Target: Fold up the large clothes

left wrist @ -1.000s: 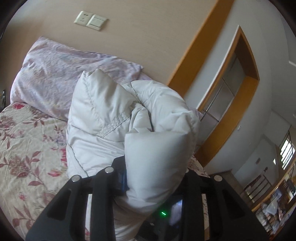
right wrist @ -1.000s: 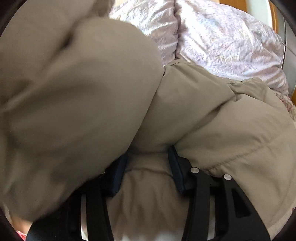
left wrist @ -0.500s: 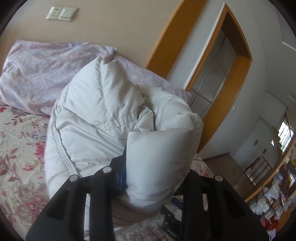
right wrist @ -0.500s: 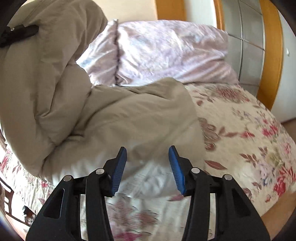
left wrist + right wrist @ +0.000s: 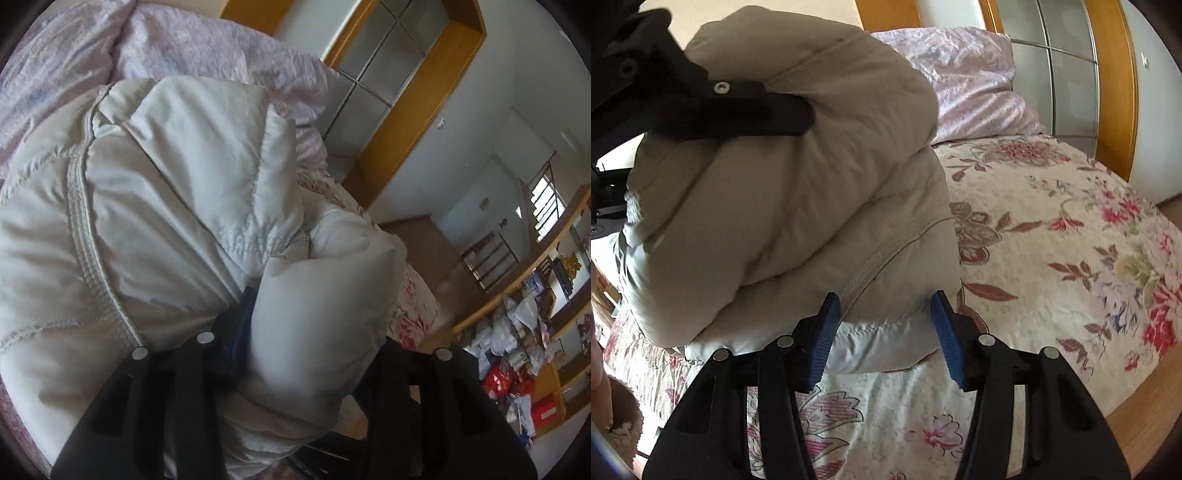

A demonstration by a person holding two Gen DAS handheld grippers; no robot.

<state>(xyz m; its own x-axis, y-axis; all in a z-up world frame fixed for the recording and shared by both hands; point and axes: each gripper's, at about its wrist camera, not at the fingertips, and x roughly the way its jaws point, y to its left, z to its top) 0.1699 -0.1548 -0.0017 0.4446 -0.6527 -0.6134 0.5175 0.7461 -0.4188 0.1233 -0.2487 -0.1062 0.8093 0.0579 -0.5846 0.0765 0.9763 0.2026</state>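
left wrist: my left gripper (image 5: pixel 314 332) had a thick fold of the puffy off-white quilted jacket (image 5: pixel 166 206) between its jaws, which had just been opening. right wrist: jacket bunched on the floral bed (image 5: pixel 1052 240); my right gripper (image 5: pixel 886 332) open, empty, just widened.

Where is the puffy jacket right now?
The puffy jacket lies bunched on the floral bedspread in front of the lilac pillows. The left gripper has a fold between its fingers, and the right gripper is open at its near edge.
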